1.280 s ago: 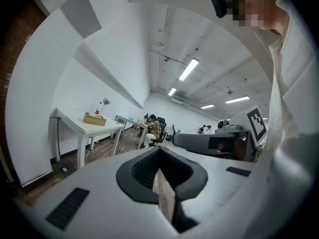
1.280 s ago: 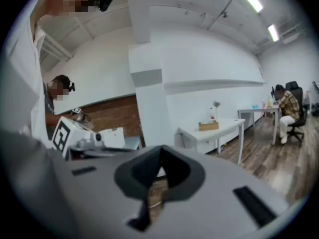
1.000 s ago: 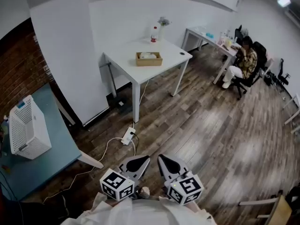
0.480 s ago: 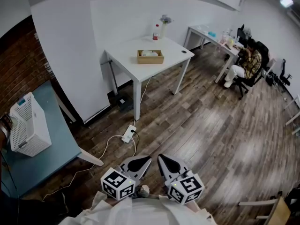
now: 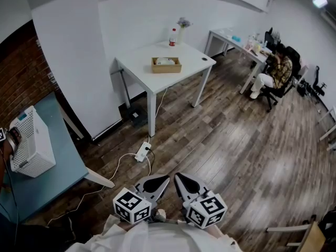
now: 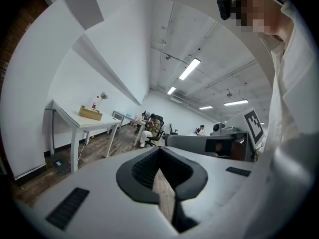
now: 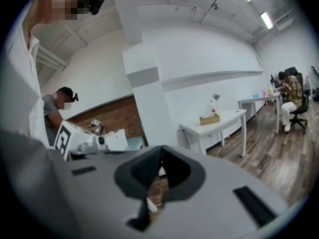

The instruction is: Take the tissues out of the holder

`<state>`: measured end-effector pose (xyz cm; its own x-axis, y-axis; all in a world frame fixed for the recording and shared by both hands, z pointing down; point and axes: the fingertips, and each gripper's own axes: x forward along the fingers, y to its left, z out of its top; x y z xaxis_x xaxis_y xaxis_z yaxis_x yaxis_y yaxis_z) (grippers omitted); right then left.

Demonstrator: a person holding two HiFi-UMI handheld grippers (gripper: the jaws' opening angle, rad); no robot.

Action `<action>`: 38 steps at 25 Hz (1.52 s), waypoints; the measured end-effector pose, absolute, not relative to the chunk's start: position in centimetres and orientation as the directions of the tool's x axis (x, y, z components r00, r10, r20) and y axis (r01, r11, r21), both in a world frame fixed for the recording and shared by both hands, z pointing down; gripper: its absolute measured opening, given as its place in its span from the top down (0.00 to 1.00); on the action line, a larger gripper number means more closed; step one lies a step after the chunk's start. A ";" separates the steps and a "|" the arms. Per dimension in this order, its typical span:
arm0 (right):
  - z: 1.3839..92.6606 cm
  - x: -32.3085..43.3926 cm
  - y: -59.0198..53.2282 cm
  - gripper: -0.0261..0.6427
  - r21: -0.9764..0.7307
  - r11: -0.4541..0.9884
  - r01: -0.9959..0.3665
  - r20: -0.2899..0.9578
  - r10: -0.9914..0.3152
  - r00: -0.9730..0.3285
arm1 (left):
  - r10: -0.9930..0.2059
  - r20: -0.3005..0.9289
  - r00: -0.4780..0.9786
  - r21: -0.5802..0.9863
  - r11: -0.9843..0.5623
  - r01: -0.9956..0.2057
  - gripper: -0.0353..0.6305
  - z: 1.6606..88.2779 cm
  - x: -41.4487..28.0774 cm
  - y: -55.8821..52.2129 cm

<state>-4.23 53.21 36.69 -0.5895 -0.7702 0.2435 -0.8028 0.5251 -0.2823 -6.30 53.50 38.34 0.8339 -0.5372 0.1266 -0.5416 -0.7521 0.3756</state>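
The wooden tissue holder [image 5: 166, 65] stands on a white table [image 5: 140, 67] far across the room, with white tissues showing in its top. It appears small in the left gripper view [image 6: 90, 113] and the right gripper view [image 7: 210, 119]. My left gripper [image 5: 156, 182] and right gripper [image 5: 185, 182] hang side by side close to my body, far from the table. Both are shut with nothing between the jaws, as the left gripper [image 6: 159, 152] and right gripper [image 7: 160, 151] show in their own views.
A red-capped bottle [image 5: 171, 37] and a vase [image 5: 182, 28] stand behind the holder. A power strip [image 5: 142, 152] and its cable lie on the wood floor. A teal table [image 5: 52, 175] with a white basket [image 5: 31, 140] is at left. A person [image 5: 277, 70] sits at a far desk.
The head view has shifted a little. Both grippers stay shut and in place. At the left edge a hand has come in beside the white basket.
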 end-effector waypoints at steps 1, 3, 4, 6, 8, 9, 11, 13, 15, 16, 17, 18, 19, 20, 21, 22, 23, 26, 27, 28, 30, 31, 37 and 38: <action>36.7 -4.0 53.0 0.94 -0.274 0.526 -0.805 0.248 -0.770 -0.588 | -0.537 0.128 0.834 0.376 -0.752 -0.542 0.93 38.4 -6.0 53.3; 36.7 -3.4 52.8 0.94 -0.263 0.532 -0.805 0.255 -0.766 -0.589 | -0.539 0.137 0.831 0.376 -0.748 -0.547 0.93 38.7 -5.7 52.9; 36.9 -3.1 52.7 0.94 -0.263 0.534 -0.804 0.259 -0.763 -0.592 | -0.541 0.143 0.829 0.376 -0.745 -0.551 0.93 38.9 -5.5 52.8; 37.7 -2.4 52.7 0.94 -0.270 0.533 -0.802 0.267 -0.759 -0.594 | -0.545 0.151 0.825 0.379 -0.739 -0.557 0.93 39.4 -5.2 52.6; 38.4 -1.8 52.6 0.94 -0.288 0.529 -0.798 0.272 -0.754 -0.598 | -0.550 0.154 0.821 0.395 -0.727 -0.562 0.93 40.2 -4.7 52.6; 38.7 -1.5 52.5 0.94 -0.297 0.529 -0.795 0.272 -0.752 -0.601 | -0.549 0.156 0.821 0.408 -0.721 -0.560 0.93 40.6 -4.3 52.5; 38.7 -1.0 51.9 0.94 -0.302 0.530 -0.793 0.263 -0.753 -0.603 | -0.534 0.158 0.830 0.429 -0.721 -0.545 0.93 41.1 -3.2 52.2; 38.2 -0.8 51.0 0.94 -0.294 0.532 -0.794 0.249 -0.759 -0.601 | -0.519 0.152 0.841 0.434 -0.730 -0.528 0.93 40.9 -2.4 51.4; 38.1 -0.5 50.3 0.94 -0.290 0.533 -0.795 0.245 -0.762 -0.600 | -0.518 0.138 0.844 0.432 -0.735 -0.522 0.93 40.5 -2.0 50.5; 38.2 -0.4 49.9 0.94 -0.291 0.532 -0.795 0.247 -0.761 -0.599 | -0.520 0.135 0.843 0.431 -0.735 -0.523 0.93 40.4 -2.0 49.9; 38.4 -0.3 49.4 0.94 -0.293 0.530 -0.795 0.249 -0.761 -0.599 | -0.522 0.137 0.842 0.432 -0.734 -0.524 0.93 40.6 -1.9 49.2; 38.6 -0.2 48.8 0.94 -0.298 0.528 -0.795 0.251 -0.761 -0.599 | -0.521 0.141 0.842 0.434 -0.732 -0.525 0.93 40.8 -1.8 48.4; 38.8 -0.1 48.0 0.94 -0.302 0.524 -0.796 0.252 -0.762 -0.597 | -0.518 0.147 0.843 0.436 -0.731 -0.525 0.93 41.1 -1.8 47.6; 39.0 0.1 47.1 0.94 -0.305 0.521 -0.797 0.250 -0.764 -0.595 | -0.516 0.150 0.844 0.435 -0.732 -0.525 0.93 41.3 -1.8 46.6; 39.2 0.1 45.9 0.94 -0.306 0.518 -0.799 0.248 -0.767 -0.592 | -0.515 0.151 0.844 0.432 -0.734 -0.524 0.93 41.5 -1.9 45.5; 39.3 0.2 44.6 0.94 -0.304 0.516 -0.801 0.247 -0.769 -0.589 | -0.517 0.148 0.843 0.429 -0.735 -0.526 0.93 41.5 -2.0 44.1; 39.3 0.3 43.3 0.94 -0.300 0.515 -0.803 0.246 -0.771 -0.587 | -0.522 0.144 0.841 0.428 -0.733 -0.529 0.93 41.4 -2.1 42.6; 38.6 0.4 39.3 0.94 -0.290 0.515 -0.807 0.238 -0.778 -0.582 | -0.534 0.127 0.836 0.429 -0.730 -0.532 0.93 40.6 -2.4 38.2; 38.2 0.3 37.9 0.94 -0.286 0.511 -0.811 0.233 -0.783 -0.576 | -0.534 0.122 0.837 0.426 -0.733 -0.530 0.93 40.2 -2.6 36.8; 38.0 0.3 36.5 0.94 -0.281 0.505 -0.816 0.229 -0.790 -0.568 | -0.531 0.118 0.839 0.422 -0.738 -0.527 0.93 39.9 -2.7 35.3; 37.6 0.4 33.5 0.94 -0.273 0.493 -0.826 0.224 -0.803 -0.553 | -0.519 0.108 0.848 0.421 -0.749 -0.511 0.93 39.3 -2.8 32.5; 37.4 0.4 32.1 0.94 -0.270 0.488 -0.830 0.222 -0.807 -0.547 | -0.509 0.101 0.855 0.423 -0.756 -0.500 0.93 39.1 -2.9 31.2; 35.9 -0.5 24.1 0.94 -0.232 0.491 -0.840 0.198 -0.821 -0.535 | -0.477 0.054 0.877 0.395 -0.797 -0.457 0.93 37.2 -3.5 23.1; 35.9 -0.7 23.1 0.94 -0.231 0.491 -0.840 0.196 -0.822 -0.534 | -0.466 0.048 0.883 0.396 -0.803 -0.446 0.93 37.1 -3.5 22.1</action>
<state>-0.67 23.13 35.87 -0.5344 -0.8221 0.1963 -0.8400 0.4908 -0.2312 -3.46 22.08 37.10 0.8832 -0.4665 0.0482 -0.4456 -0.8029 0.3960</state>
